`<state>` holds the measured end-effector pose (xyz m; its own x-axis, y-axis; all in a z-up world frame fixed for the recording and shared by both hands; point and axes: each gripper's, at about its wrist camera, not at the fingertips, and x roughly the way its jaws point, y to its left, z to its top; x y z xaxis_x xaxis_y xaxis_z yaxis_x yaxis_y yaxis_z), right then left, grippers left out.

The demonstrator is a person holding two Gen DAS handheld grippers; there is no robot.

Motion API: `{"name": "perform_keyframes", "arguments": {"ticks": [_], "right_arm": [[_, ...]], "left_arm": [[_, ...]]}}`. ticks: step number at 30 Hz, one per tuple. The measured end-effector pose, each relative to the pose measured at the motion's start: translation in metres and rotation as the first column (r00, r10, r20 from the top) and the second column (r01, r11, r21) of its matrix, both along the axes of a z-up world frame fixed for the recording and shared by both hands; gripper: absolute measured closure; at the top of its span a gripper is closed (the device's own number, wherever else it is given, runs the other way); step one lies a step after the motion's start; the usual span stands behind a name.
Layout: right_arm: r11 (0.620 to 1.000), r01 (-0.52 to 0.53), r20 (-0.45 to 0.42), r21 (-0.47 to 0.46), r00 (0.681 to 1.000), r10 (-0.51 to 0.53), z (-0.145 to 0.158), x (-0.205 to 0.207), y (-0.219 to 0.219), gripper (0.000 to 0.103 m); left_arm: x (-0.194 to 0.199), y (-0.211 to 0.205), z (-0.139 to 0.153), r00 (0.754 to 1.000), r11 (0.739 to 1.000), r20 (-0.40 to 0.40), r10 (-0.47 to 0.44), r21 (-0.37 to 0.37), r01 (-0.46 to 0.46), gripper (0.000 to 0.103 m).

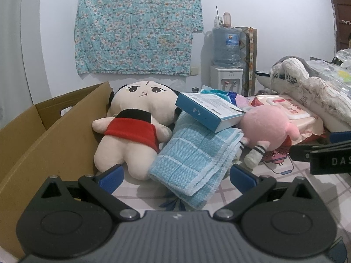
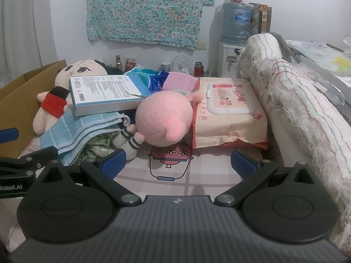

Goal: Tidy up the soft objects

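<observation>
The left gripper stands wide open with nothing pressed between its 2 blue fingers; the near end of a folded blue towel lies in the gap. The right gripper is also wide open and empty, over the patterned tablecloth. Just beyond, the towel slopes up against a doll in a red shirt, which lies beside the wall of a cardboard box on the left. A blue and white carton rests on top of the towel. To its right a pink plush toy lies touching a pack of wet wipes. A fringed white rug is rolled along the right side. Far back, a water dispenser stands by the wall, under a floral cloth.
</observation>
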<state>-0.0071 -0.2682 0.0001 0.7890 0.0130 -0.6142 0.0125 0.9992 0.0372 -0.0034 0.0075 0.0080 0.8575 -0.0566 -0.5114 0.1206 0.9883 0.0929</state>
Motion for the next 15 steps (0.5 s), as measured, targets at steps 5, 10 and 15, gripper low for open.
{"name": "perform_keyframes", "arguments": {"ticks": [5, 10, 15], "right_arm": [[1.0, 0.001, 0.001, 0.0, 1.0, -0.001, -0.0001, 0.0, 0.0, 0.001], [1.0, 0.0, 0.0, -0.001, 1.0, 0.0, 0.0, -0.0001, 0.0001, 0.001], [1.0, 0.003, 0.004, 0.0, 1.0, -0.003, -0.0002, 0.0, -0.0001, 0.001]], "left_arm": [[0.0001, 0.0001, -0.0001, 1.0, 1.0, 0.001, 0.0, 0.0, 0.0, 0.0], [-0.0001, -0.0001, -0.0001, 1.0, 1.0, 0.001, 0.0, 0.001, 0.0, 0.0], [-0.0007, -0.0005, -0.0001, 1.0, 1.0, 0.003, -0.001, 0.001, 0.001, 0.0]]}}
